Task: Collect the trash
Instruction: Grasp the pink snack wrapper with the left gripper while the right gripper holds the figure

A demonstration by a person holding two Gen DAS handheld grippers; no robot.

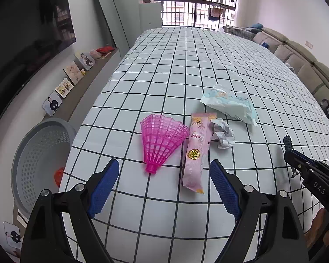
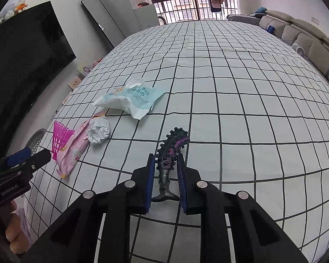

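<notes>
Lying between the spread left gripper pads: pink wrapper

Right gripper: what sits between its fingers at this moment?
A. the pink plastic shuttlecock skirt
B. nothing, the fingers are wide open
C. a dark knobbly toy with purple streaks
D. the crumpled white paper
C: in the right wrist view the right gripper has its fingers closed on the dark knobbly toy, while the crumpled paper lies on the checked tablecloth.
</notes>
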